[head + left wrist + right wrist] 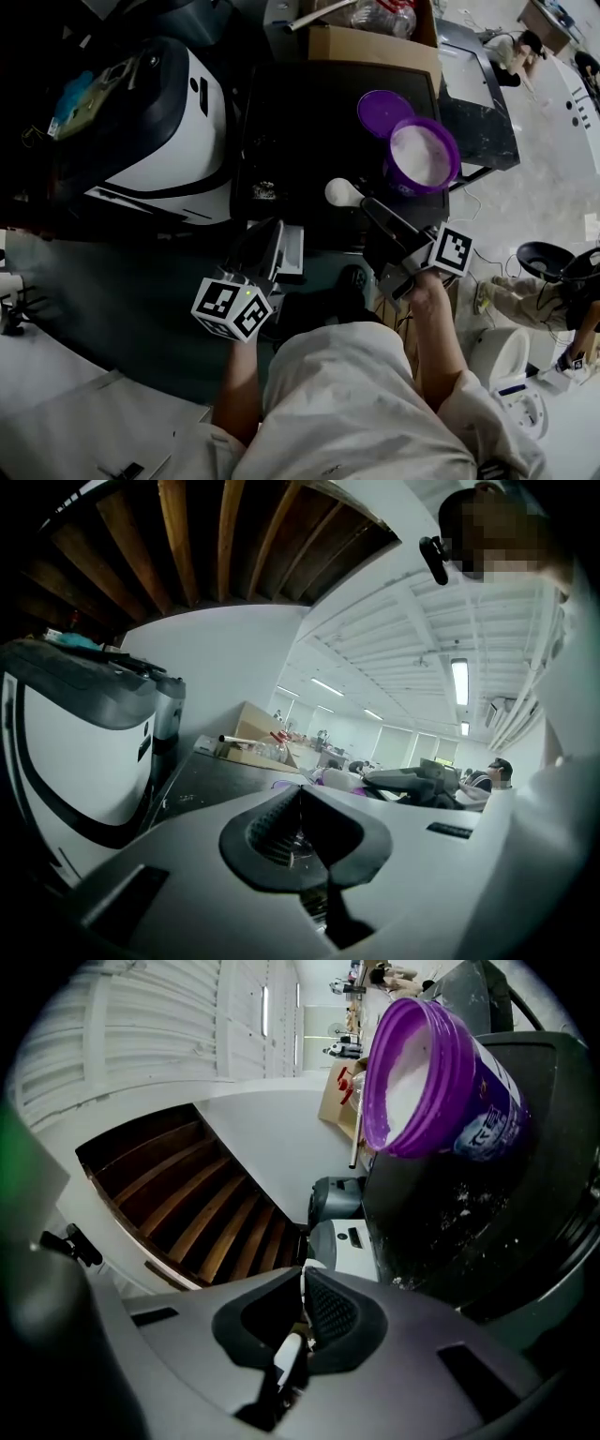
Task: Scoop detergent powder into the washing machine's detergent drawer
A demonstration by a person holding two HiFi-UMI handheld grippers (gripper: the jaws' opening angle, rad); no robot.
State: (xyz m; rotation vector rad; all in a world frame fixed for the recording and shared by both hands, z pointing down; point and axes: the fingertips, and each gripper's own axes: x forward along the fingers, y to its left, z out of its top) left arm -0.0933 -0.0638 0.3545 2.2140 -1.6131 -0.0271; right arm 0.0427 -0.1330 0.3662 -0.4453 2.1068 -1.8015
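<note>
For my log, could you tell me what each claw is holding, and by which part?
Right claw holds the scoop by its handle; left claw holds nothing.

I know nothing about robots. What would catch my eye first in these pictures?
The bright purple tub stands out first. It is open, full of white powder, and stands on the dark top at upper right, with its purple lid lying beside it. Just below, the right gripper holds a white scoop by its handle. The left gripper, jaws together, sits lower left.
</note>
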